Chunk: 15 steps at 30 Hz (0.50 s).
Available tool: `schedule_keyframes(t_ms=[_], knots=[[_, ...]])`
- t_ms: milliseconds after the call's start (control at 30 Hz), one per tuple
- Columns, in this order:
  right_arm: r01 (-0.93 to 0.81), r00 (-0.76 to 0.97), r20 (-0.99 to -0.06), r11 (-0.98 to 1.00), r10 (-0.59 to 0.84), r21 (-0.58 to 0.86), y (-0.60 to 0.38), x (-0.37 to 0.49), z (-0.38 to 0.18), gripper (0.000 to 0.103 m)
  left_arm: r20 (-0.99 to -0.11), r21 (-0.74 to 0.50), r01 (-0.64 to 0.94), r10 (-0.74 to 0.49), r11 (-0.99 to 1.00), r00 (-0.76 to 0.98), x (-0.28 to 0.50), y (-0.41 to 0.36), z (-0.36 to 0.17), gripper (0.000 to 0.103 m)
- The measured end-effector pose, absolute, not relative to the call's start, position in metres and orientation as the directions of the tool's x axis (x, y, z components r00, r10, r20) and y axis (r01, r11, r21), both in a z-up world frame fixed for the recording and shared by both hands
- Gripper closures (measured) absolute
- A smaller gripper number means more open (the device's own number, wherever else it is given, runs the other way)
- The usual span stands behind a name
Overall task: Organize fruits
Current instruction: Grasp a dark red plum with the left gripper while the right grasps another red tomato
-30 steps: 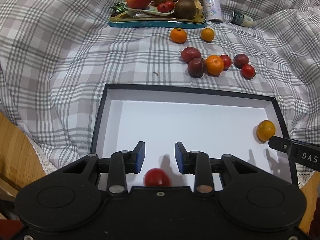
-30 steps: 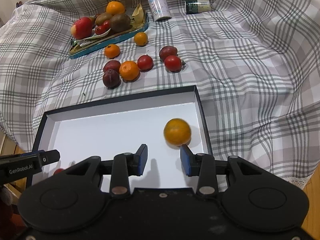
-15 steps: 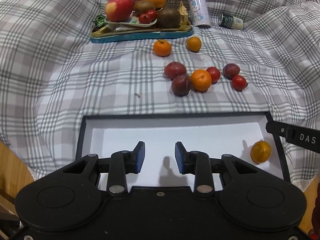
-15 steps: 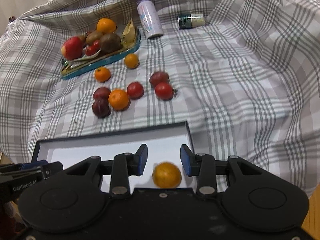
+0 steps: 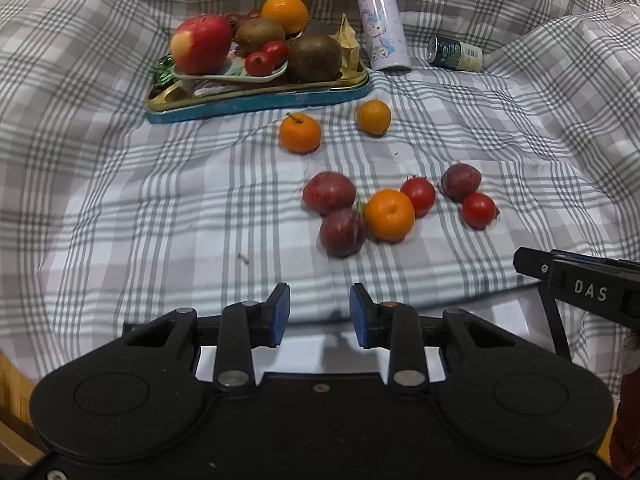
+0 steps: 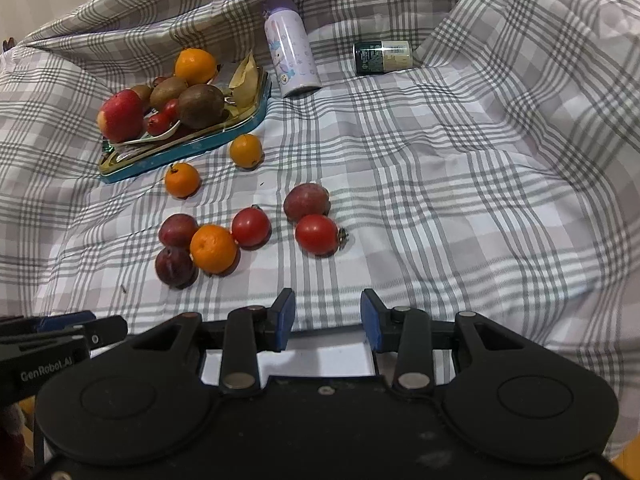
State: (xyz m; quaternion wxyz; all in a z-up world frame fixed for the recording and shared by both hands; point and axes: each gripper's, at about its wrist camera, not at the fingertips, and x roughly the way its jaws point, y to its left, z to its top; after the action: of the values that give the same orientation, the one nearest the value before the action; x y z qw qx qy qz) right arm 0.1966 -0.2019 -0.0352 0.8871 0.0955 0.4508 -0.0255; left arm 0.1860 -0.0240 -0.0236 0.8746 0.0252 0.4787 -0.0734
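Observation:
Loose fruit lies on the plaid cloth: two dark plums (image 5: 329, 193), a mandarin (image 5: 389, 215), a tomato (image 5: 418, 196), another plum (image 5: 461, 182) and a second tomato (image 6: 316, 234). Two small mandarins (image 5: 300, 133) sit nearer the blue tin tray (image 5: 260, 100), which is piled with an apple, kiwis, an orange and tomatoes. My left gripper (image 5: 319, 312) and right gripper (image 6: 328, 320) hover side by side short of the cluster. Each has its jaws drawn in to a narrow gap with nothing between them. The black box's white floor (image 5: 312, 354) peeks out under them; its contents are hidden.
A purple patterned bottle (image 5: 384, 40) and a small dark jar (image 5: 456, 53) lie on the cloth behind the tray. The cloth rises in folds at the back and right. Wooden floor (image 5: 12, 380) shows at the lower left.
Both grippers have moved forward from above the box toward the loose fruit. The tomato and the mandarin lying in the box have slipped out of view beneath them. Neither gripper's gap has changed.

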Motion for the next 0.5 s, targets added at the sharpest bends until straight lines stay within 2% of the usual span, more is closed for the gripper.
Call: schedule_keyframes(t_ms=[433, 500], knots=[[0.089, 0.554, -0.83, 0.987, 0.061, 0.132, -0.2, 0.25, -0.06, 0.063, -0.855, -0.034, 0.217, -0.14, 0.976, 0.5, 0.228, -0.042, -0.045, 0.062], [0.085, 0.552, -0.831, 0.987, 0.066, 0.135, -0.2, 0.256, -0.063, 0.06, -0.856, -0.038, 0.215, -0.143, 0.976, 0.496, 0.232, -0.043, -0.048, 0.062]])
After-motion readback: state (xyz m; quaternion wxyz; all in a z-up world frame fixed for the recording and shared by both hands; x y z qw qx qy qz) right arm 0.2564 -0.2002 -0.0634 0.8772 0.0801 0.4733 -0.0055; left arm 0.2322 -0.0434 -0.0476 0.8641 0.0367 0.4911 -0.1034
